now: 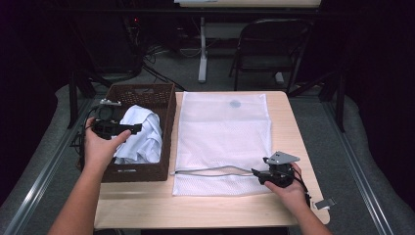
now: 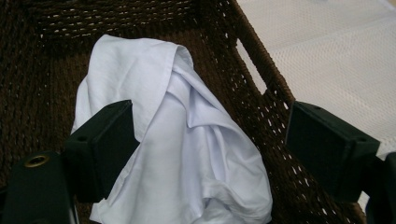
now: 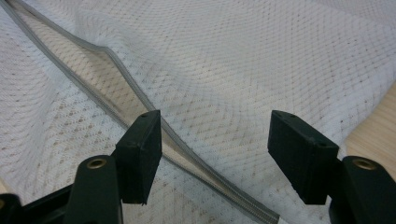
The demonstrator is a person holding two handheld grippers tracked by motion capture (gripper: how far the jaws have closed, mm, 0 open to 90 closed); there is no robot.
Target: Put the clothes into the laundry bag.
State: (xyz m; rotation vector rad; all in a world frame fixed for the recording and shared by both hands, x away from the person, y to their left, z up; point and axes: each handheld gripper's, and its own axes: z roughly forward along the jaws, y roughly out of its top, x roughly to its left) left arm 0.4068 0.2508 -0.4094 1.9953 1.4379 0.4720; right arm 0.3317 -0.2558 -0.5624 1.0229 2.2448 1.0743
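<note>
White cloth's point(image 2: 187, 154) lower end, cut off.

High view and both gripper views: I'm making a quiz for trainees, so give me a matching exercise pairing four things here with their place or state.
Things:
1. white garment
2. mesh laundry bag
3. left hand-held gripper
4. right hand-held gripper

Places or states:
A. open at the bag's grey zipper edge
B. flat on the table
C. crumpled in the brown basket
D. open over the basket

Pairs: 1-C, 2-B, 3-D, 4-A

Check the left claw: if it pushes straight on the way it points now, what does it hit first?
Most likely the white cloth bunched in the brown wicker basket. The left claw is open and aimed at its folds, with nothing between. Depth is unclear, so one finger may already be brushing the fabric.
</note>
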